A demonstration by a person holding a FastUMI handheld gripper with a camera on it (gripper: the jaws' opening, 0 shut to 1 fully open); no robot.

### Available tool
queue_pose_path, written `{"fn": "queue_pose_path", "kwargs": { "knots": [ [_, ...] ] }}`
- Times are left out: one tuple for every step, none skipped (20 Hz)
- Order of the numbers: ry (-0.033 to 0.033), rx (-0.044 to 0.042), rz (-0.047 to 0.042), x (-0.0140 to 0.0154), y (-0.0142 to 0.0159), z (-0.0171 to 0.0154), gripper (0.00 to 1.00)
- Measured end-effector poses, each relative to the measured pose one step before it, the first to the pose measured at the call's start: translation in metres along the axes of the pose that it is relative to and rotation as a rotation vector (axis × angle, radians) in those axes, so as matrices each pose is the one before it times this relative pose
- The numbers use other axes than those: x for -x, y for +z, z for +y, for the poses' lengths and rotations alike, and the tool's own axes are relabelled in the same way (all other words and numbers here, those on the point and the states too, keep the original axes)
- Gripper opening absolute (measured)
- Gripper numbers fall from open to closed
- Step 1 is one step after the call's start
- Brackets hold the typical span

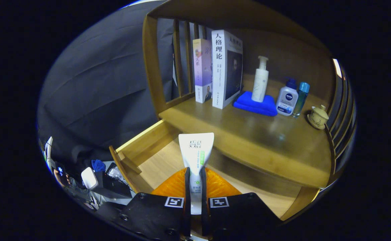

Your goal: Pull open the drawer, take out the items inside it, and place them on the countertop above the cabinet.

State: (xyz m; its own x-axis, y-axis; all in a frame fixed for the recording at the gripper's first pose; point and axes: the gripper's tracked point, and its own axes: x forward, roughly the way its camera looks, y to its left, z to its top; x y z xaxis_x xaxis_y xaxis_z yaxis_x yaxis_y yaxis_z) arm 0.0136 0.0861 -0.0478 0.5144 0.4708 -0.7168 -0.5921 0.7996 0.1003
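My gripper [195, 182] is shut on a white tube [196, 150] with green print, which stands up between the fingers with its flat crimped end on top. Below it lies the pulled-open wooden drawer [145, 140], its pale floor showing on both sides of the tube. The tube hangs above the drawer, just in front of the countertop's [249, 134] front edge. The lower end of the tube is hidden between the fingers.
On the countertop stand two books [220, 67] at the back left, a white pump bottle [260, 80] on a folded blue cloth [254, 105], a white bottle with a blue cap [287, 98], a slim blue bottle [301, 98] and a small lidded ceramic cup [318, 117]. Slatted wooden sides flank the shelf.
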Motion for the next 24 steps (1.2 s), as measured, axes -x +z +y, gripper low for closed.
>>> {"fn": "queue_pose_path", "kwargs": {
  "knots": [
    [-0.01350,-0.01396,-0.00800,-0.00063,0.00557,-0.00524,0.14],
    [-0.01080,-0.01041,-0.00610,-0.00083,0.00546,-0.00543,0.14],
    [-0.01352,-0.01491,-0.00772,-0.00159,0.00321,-0.00534,0.14],
    [-0.00776,-0.01922,-0.00510,-0.00224,0.00406,-0.00543,0.14],
    [-0.00440,-0.02917,0.00043,-0.00197,0.00175,-0.00371,0.14],
    [-0.00328,-0.03198,-0.00214,-0.00253,0.00341,-0.00490,0.14],
    [-0.00568,-0.03164,-0.00724,-0.00305,0.00348,-0.00513,0.14],
    [-0.00894,-0.02677,-0.00959,-0.00359,0.00612,-0.00637,0.14],
    [-0.00810,-0.02894,-0.00802,-0.00245,0.00338,-0.00532,0.14],
    [-0.00381,-0.02954,-0.00468,-0.00178,0.00403,-0.00427,0.14],
    [-0.00540,-0.03746,-0.00445,-0.00247,0.00392,-0.00408,0.14],
    [-0.00821,-0.02725,-0.00633,-0.00388,0.00483,-0.00522,0.14],
    [-0.01250,-0.02449,-0.00439,-0.00360,0.00394,-0.00629,0.14],
    [-0.00938,-0.02102,-0.00377,-0.00429,0.00352,-0.00536,0.14],
    [-0.00341,-0.01816,0.00037,-0.00358,0.00098,-0.00244,0.14],
    [-0.00033,-0.01911,-0.00283,-0.00455,0.00301,-0.00172,0.14],
    [0.00137,-0.02288,-0.00289,-0.00423,0.00264,-0.00160,0.14],
    [0.00264,-0.02468,-0.00921,-0.00385,0.00452,0.00025,0.14],
    [-0.00288,-0.01835,-0.00568,-0.00244,0.00468,-0.00036,0.14],
    [-0.00973,-0.00697,-0.00713,-0.00315,0.00396,-0.00266,0.14],
    [-0.01212,-0.00470,-0.00202,-0.00179,0.00064,-0.00136,0.14],
    [-0.00702,-0.00496,0.00165,-0.00323,0.00044,-0.00019,0.14],
    [-0.00613,0.00038,0.00252,-0.00463,-0.00193,-0.00051,0.15],
    [-0.01236,0.00777,0.00143,-0.00368,-0.00082,-0.00258,0.16]
  ]
}}
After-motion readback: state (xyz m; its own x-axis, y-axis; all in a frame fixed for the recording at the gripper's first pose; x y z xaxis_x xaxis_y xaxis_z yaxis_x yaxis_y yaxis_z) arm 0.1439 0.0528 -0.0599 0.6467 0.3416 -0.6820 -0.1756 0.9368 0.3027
